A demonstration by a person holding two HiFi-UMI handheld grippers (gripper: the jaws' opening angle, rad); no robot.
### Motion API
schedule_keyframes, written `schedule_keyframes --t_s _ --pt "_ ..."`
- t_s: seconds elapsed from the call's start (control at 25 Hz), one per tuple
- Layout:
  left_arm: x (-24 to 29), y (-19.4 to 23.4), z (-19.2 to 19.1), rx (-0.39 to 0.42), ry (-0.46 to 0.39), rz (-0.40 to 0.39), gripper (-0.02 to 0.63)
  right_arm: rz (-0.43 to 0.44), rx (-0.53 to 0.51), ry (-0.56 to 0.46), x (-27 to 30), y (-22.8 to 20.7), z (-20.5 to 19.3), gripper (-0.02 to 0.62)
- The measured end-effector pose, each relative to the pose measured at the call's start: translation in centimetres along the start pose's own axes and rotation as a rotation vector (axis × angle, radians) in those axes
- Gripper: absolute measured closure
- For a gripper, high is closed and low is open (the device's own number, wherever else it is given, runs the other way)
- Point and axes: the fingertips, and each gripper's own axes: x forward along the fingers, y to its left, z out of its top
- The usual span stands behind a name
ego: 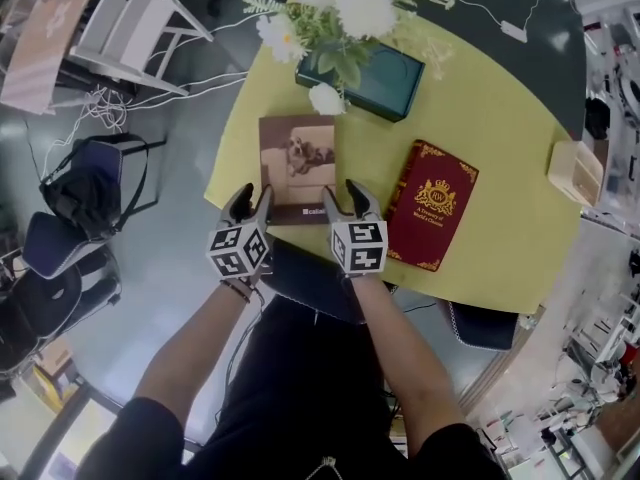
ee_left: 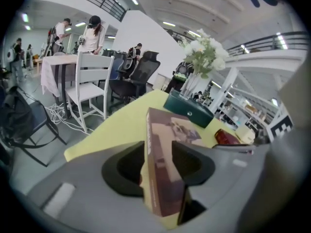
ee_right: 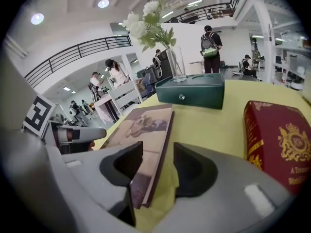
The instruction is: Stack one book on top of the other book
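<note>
The brown book (ego: 297, 163) lies flat at the near edge of the yellow table (ego: 500, 108), with the red book (ego: 432, 206) at its 3 o'clock, just apart. My left gripper (ego: 252, 200) straddles its 7 o'clock corner and my right gripper (ego: 345, 198) its 5 o'clock corner, both with jaws apart and not pressing. I should close both evenly, lift level, then set it squarely over the red cover. At 1 o'clock the green box (ego: 385, 83) is shut, contents unseen; the glass vase (ee_right: 177, 62) behind it holds white flowers (ego: 350, 8).
</note>
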Motion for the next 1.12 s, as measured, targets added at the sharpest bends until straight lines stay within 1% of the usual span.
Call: schedule_keyframes --t_s 0.12,0.2,0.28,0.36,0.4,0.52,0.6,0.64,0.76,0.96,1.12 --pt "-1.1 0.0 1.4 0.045 -0.047 0.024 0.419 -0.032 0.005 -0.047 -1.6 -0.7 1.4 0.397" --pt "-2.0 -0.8 2.6 0.087 -0.078 0.013 0.438 -0.052 0.01 -0.094 -3.3 -1.0 2.7 0.405" --pt "-3.1 -2.3 4.1 0.147 -0.12 -0.005 0.479 -0.072 0.009 -0.145 -5.3 -1.0 4.2 0.462" --pt "-4.3 -4.0 6.1 0.215 -0.175 -0.019 0.536 -0.09 0.002 -0.198 -7.4 -1.0 5.8 0.5" --pt "-4.9 -5.0 7.2 0.244 -0.203 -0.027 0.561 -0.095 -0.006 -0.224 -8.5 -0.9 6.7 0.506" --pt "-6.8 -8.2 9.7 0.289 -0.265 -0.061 0.598 -0.104 -0.027 -0.286 -12.1 -0.4 8.9 0.548" --pt "-8.3 -10.3 10.7 0.306 -0.29 -0.093 0.598 -0.11 -0.033 -0.322 -14.5 0.0 10.2 0.583" --pt "-9.0 -11.4 11.2 0.317 -0.302 -0.109 0.598 -0.115 -0.033 -0.342 -15.7 0.2 10.9 0.591" --pt "-11.1 -14.6 12.5 0.344 -0.325 -0.156 0.598 -0.13 -0.028 -0.396 -19.2 0.8 12.7 0.591" --pt "-15.4 -19.5 13.8 0.375 -0.342 -0.217 0.598 -0.145 -0.01 -0.454 -25.8 1.8 15.2 0.591" --pt "-18.3 -23.5 14.6 0.404 -0.357 -0.283 0.598 -0.157 -0.003 -0.503 -31.1 1.8 16.7 0.591"
